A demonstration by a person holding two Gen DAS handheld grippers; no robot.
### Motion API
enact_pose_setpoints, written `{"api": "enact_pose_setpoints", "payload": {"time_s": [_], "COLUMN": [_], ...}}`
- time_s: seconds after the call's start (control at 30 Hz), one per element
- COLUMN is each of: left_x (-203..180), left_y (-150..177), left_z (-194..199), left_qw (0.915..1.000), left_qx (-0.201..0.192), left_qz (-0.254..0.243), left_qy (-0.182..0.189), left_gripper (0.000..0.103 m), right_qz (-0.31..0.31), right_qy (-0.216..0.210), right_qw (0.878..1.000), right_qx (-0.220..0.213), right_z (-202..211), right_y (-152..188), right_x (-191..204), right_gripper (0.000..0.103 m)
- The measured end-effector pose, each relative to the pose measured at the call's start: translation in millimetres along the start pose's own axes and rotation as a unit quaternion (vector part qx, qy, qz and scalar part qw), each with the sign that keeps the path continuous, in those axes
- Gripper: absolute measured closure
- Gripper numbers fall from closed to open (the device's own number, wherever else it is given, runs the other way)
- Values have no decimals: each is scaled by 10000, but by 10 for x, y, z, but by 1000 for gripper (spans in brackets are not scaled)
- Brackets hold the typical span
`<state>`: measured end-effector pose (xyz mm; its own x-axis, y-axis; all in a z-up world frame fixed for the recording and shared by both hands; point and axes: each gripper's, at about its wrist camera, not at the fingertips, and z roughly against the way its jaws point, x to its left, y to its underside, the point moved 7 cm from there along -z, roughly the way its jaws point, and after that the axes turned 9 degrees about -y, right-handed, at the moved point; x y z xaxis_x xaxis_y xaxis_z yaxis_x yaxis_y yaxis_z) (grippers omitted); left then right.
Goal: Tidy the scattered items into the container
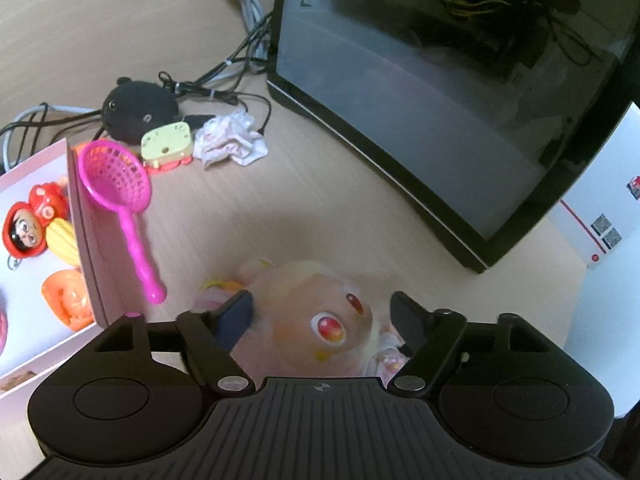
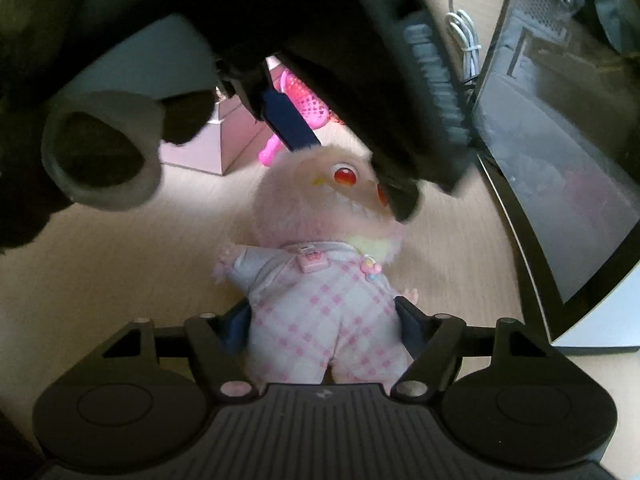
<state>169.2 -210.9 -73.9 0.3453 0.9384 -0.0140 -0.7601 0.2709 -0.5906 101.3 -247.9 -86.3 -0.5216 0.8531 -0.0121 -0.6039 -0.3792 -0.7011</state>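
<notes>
A pink plush doll [image 2: 320,280] in a pink checked suit lies on the wooden table. My right gripper [image 2: 322,320] has its fingers on both sides of the doll's body, touching it. My left gripper [image 1: 322,312] straddles the doll's fluffy head [image 1: 304,320], its fingers pressing both sides; it also shows from outside in the right wrist view [image 2: 344,160]. The pink box [image 1: 86,248] stands at the left and holds a red figure [image 1: 24,232], a yellow corn toy [image 1: 64,240] and an orange toy [image 1: 68,296]. A pink toy strainer [image 1: 120,188] leans on its wall.
A black plush [image 1: 136,108], a yellow and red toy [image 1: 168,144] and a crumpled white cloth [image 1: 230,140] lie behind the box, among cables [image 1: 240,0]. A large black glass-sided case [image 1: 460,100] stands at the right. A white carton [image 1: 600,208] sits beside it.
</notes>
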Motion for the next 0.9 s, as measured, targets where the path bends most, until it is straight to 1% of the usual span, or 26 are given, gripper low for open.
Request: {"api": "enact_pose_setpoints", "payload": {"time_s": [0.1,0.37,0.43,0.5,0.53,0.57,0.6,0.67,0.7,0.77,0.83,0.9], "left_x": [78,160,178,199,216,231,246,279,295,319,300,231], "left_y": [26,125,153,168,178,191,209,260,288,350,424,495], "left_z": [8,80,88,106,130,165,207,297,324,346,343,321], "left_qw": [9998,9985,9979,9975,9972,9968,9964,9958,9957,9950,9936,9930], "left_qx": [-29,-173,-178,-117,-71,-40,-44,-86,-78,9,147,282], "left_qz": [151,356,442,541,615,691,752,837,865,960,1048,1010], "left_qy": [149,367,429,430,415,401,397,362,318,279,394,550], "left_gripper": [35,36,35,34,33,27,18,11,11,11,10,10], "right_qz": [-272,-513,-399,-172,-58,57,115,55,-30,-204,-419,-615], "right_qy": [-304,-821,-819,-702,-661,-619,-612,-678,-698,-735,-810,-992], "right_qw": [9991,9952,9958,9974,9978,9980,9980,9975,9974,9968,9957,9931], "right_qx": [-64,-111,-76,-59,-73,-87,-113,-185,-202,-224,-173,-65], "right_z": [31,63,64,112,143,175,210,283,309,349,337,304], "right_y": [-10,40,57,116,135,153,162,153,150,147,175,203], "right_x": [-69,-105,-82,19,55,92,112,93,52,-28,-99,-106], "right_gripper": [32,32,31,31,29,29,26,20,17,15,14,14]}}
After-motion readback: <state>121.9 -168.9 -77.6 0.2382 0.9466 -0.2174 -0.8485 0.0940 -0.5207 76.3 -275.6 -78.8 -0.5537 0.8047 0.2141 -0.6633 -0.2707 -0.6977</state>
